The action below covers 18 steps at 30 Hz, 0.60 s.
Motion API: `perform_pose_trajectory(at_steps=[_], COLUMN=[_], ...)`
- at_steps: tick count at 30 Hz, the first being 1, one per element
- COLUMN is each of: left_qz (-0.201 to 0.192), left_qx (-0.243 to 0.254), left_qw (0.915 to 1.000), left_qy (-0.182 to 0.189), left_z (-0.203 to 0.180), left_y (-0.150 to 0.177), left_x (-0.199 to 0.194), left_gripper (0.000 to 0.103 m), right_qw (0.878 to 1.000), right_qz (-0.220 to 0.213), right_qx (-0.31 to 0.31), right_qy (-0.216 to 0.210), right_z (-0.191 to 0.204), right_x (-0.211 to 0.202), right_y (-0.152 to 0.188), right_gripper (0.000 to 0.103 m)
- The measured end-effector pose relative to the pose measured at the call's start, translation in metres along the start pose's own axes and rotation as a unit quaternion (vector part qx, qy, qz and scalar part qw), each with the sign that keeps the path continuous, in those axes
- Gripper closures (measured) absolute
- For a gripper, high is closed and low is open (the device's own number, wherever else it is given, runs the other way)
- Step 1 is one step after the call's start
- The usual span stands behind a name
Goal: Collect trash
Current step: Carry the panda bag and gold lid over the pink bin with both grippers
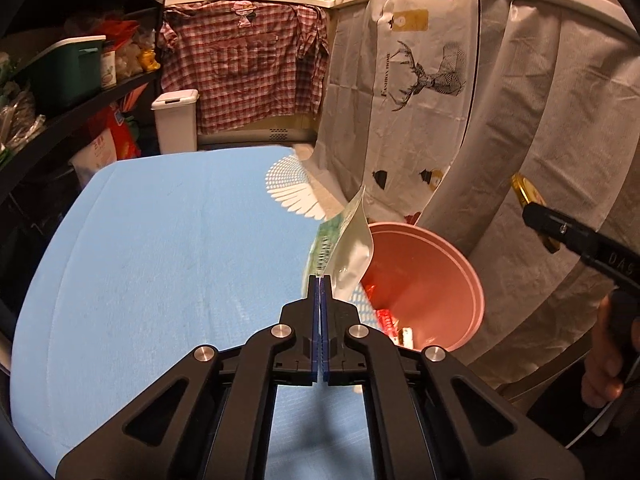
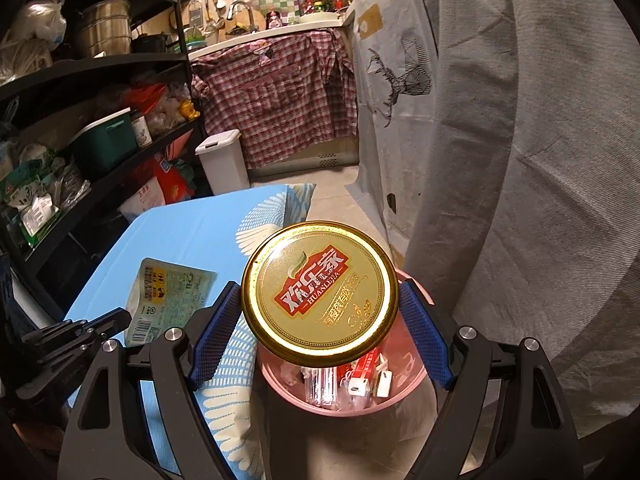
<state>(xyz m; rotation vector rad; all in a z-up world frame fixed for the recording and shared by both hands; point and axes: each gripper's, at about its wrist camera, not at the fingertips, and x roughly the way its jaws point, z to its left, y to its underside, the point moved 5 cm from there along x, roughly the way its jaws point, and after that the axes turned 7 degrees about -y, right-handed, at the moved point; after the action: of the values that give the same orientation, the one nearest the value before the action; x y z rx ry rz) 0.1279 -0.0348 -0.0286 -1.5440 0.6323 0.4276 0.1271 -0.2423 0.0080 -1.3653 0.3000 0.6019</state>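
One gold jar lid (image 2: 320,292) at centre of the right wrist view — pinched edge to edge by the right gripper (image 2: 320,312), directly above one pink bin (image 2: 416,384) of red-and-white wrappers. Left gripper (image 1: 321,280), jaws pressed on one foil packet (image 1: 344,248), mid-frame over the blue table (image 1: 160,260) beside the bin.

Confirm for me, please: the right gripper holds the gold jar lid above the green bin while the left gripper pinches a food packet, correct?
Not quite: the bin is pink, not green, as the right wrist view shows. The right gripper does hold the gold jar lid above it, and the left gripper pinches the food packet.
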Motion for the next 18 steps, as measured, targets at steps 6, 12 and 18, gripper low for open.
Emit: perform_pose_trajectory(at_steps=[6, 12, 18], left_qz=[0.006, 0.007, 0.012], left_qx=[0.004, 0.018, 0.024], left_qw=[0.9998, 0.9986, 0.9960], left_qy=[0.021, 0.049, 0.086], left_z=[-0.010, -0.026, -0.046], left_y=[-0.016, -0.046, -0.069], left_x=[0.001, 0.002, 0.015], left_gripper=[0.103, 0.103, 0.103], right_qw=[1.000, 0.999, 0.999], right_qz=[-0.009, -0.018, -0.004], right_qx=[0.000, -0.010, 0.001], right_qy=[0.015, 0.035, 0.041], right_z=[-0.007, -0.019, -0.042], right_x=[-0.005, -0.007, 0.007], right_y=[-0.008, -0.022, -0.032], right_gripper=[0.024, 0.024, 0.024])
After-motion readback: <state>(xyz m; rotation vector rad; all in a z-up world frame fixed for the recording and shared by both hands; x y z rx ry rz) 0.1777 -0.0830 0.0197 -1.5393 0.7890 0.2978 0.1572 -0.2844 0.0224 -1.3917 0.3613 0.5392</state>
